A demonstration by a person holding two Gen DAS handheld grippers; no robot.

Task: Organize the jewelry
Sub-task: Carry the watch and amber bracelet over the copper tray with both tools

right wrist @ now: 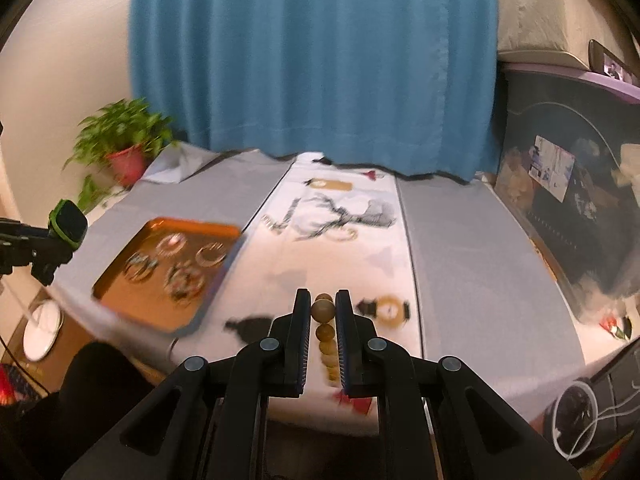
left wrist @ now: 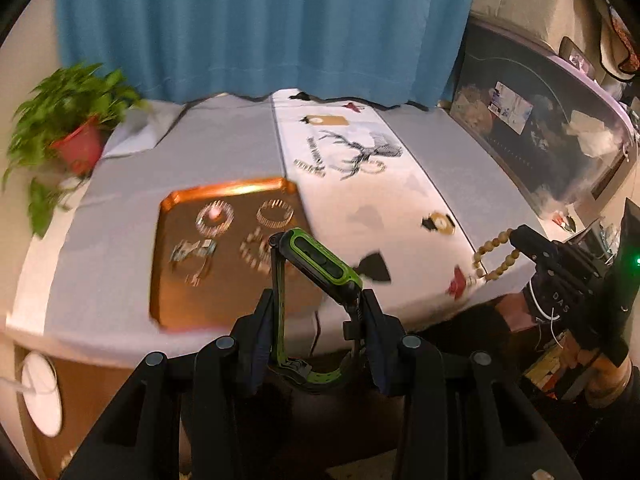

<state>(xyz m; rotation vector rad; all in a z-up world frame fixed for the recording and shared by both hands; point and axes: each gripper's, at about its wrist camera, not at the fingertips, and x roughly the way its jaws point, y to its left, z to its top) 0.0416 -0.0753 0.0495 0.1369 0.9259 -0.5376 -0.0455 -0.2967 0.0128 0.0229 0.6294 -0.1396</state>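
Observation:
My left gripper (left wrist: pixel 316 300) is shut on a green and black fitness band (left wrist: pixel 320 262), held above the table's near edge; it shows at the left of the right wrist view (right wrist: pixel 68 222). My right gripper (right wrist: pixel 323 300) is shut on a wooden bead bracelet (right wrist: pixel 324 312), whose beads hang between the fingers; it also shows in the left wrist view (left wrist: pixel 494 254). An orange tray (left wrist: pixel 188 296) holding several bracelets lies on the table, left of centre (right wrist: pixel 120 282). Two more bracelets (left wrist: pixel 374 167) lie on the deer-print runner (right wrist: pixel 344 234).
A potted plant (left wrist: pixel 76 140) stands at the table's far left corner. A blue curtain (left wrist: pixel 260 20) hangs behind the table. A dark storage bin (left wrist: pixel 540 136) stands along the right side. A white round object (left wrist: pixel 42 392) sits below the table's left edge.

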